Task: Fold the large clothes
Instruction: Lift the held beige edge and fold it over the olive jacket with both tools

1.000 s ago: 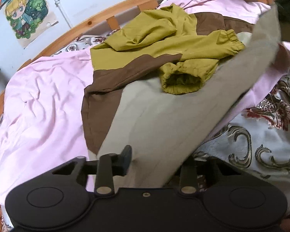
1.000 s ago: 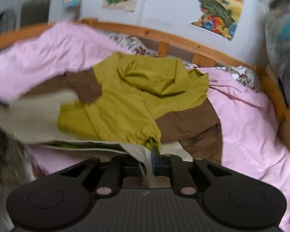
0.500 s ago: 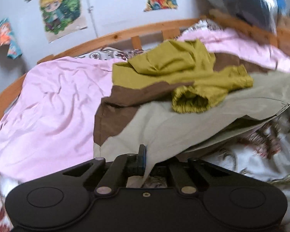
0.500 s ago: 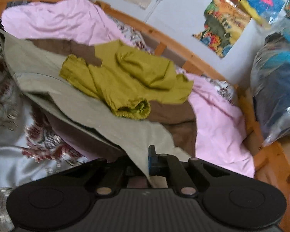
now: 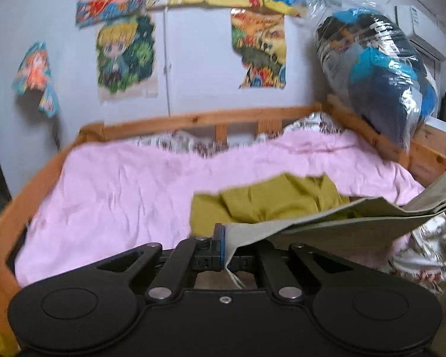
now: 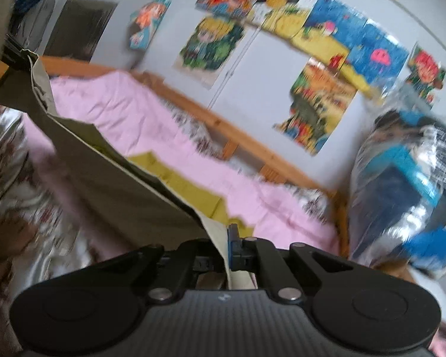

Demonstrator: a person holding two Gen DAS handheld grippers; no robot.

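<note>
A large jacket in beige, brown and olive-yellow lies on the bed. My left gripper [image 5: 226,245] is shut on its beige hem [image 5: 327,223] at one corner. My right gripper [image 6: 227,248] is shut on the beige hem [image 6: 119,184] at the other corner. The hem is lifted off the bed and stretched between the two grippers. The olive-yellow upper part [image 5: 267,205] still rests on the pink sheet; it also shows in the right wrist view [image 6: 178,181]. The brown panel is hidden behind the raised hem.
The pink sheet [image 5: 119,184] covers the bed inside a wooden frame [image 5: 193,119]. A patterned quilt [image 6: 12,178] lies at the near edge. A plastic-wrapped bundle [image 5: 380,80] sits on the right corner of the frame. Posters hang on the wall.
Both grippers have risen with the beige hem. The hem has lifted off the bed and now hides the brown panel and the sleeves. Both views have tilted up toward the wall.
</note>
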